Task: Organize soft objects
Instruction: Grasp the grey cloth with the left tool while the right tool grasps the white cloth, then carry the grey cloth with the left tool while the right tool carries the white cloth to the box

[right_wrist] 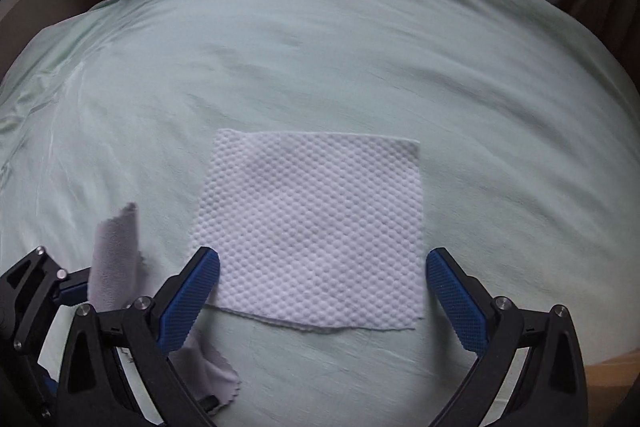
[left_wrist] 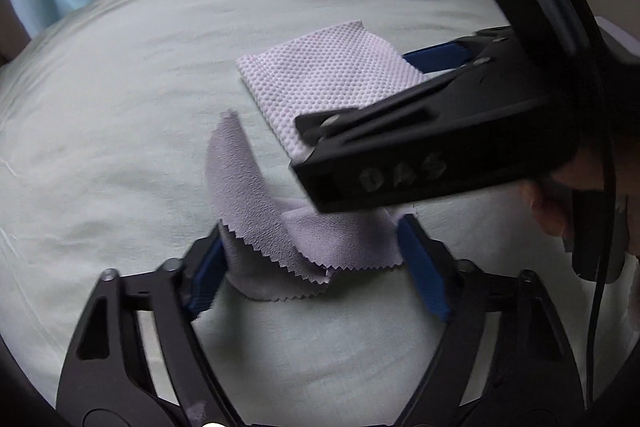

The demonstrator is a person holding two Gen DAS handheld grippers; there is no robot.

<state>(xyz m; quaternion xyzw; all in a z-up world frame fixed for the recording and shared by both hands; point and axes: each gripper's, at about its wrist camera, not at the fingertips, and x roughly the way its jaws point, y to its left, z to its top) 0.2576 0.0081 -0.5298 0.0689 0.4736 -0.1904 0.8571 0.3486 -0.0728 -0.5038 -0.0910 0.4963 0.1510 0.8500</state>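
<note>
Left gripper (left_wrist: 312, 259): jaws wide apart; crumpled lilac cloth (left_wrist: 280, 227) lies between them, ungripped.
Right gripper (right_wrist: 322, 281): spread wide, holding nothing; white embossed tissue (right_wrist: 316, 227) flat between fingers.
Surface: pale green sheet (right_wrist: 360, 67).

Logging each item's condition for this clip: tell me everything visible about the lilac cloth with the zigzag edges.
The lilac cloth is a thin, suede-like piece with pinked zigzag edges. It lies crumpled and folded over itself on the pale green sheet, one corner sticking up. It sits between the blue pads of the open left claw, touching the left pad, just short of the white dimpled cloth. The right claw partly hides it.
</note>
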